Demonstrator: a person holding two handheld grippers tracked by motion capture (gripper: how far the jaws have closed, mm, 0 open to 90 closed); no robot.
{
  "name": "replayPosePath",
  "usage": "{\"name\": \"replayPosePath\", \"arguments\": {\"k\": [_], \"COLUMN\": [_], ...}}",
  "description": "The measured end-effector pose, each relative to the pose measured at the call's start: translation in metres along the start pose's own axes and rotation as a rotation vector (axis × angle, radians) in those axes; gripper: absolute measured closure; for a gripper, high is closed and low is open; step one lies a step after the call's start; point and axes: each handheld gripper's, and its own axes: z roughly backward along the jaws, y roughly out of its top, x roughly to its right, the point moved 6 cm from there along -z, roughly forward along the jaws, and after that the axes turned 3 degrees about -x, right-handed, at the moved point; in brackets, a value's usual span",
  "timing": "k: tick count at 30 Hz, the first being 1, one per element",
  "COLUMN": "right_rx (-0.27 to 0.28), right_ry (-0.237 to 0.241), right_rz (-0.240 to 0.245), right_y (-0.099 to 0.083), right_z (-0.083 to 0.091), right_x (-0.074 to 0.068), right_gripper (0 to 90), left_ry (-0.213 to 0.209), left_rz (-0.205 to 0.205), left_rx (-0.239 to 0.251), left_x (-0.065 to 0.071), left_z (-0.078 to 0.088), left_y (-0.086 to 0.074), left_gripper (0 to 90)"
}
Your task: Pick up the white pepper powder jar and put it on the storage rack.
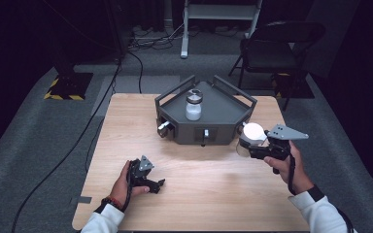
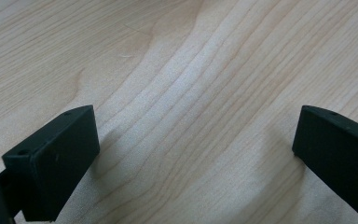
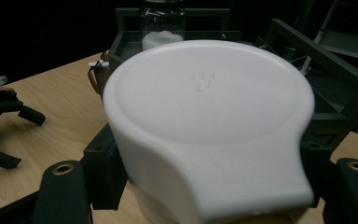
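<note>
Item: white lidded container (image 3: pixel 205 126), which we hold in the right tool (image 1: pixel 258 144), jaws clamped on its sides; it hangs above the bench (image 1: pixel 199 194) just beside the right front corner of the grey tray (image 1: pixel 223 119). In the tray: a glass jar (image 1: pixel 194 104) of white powder, upright. Our left tool (image 1: pixel 148 182) rests low over bare bench, jaws wide, nothing between them.

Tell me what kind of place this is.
Probably a lab or studio set up for recording: a wooden table on grey carpet, black surroundings, cables across the floor, and a folding chair behind.
</note>
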Motion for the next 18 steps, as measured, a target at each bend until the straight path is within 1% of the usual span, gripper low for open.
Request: {"name": "replayPosePath", "arguments": {"k": [6,14,18], "right_rx": [0.011,0.014,0.019], "right_ry": [-0.021,-0.077,-0.092], "right_rz": [-0.008,-0.011,-0.009], "right_y": [0.014,0.034,0.044], "right_z": [-0.007,-0.015,-0.019], "right_x": [-0.002,-0.009,-0.012], "right_gripper": [29.7,29.8,29.8], "left_ry": [0.000,0.003,0.005], "left_rz": [0.001,0.001,0.001], "left_rx": [0.000,0.001,0.001], "left_x": [0.000,0.001,0.001], "left_z": [0.000,0.000,0.000], "left_y": [0.000,0.000,0.000], "left_gripper": [0.2,0.4,0.4]}}
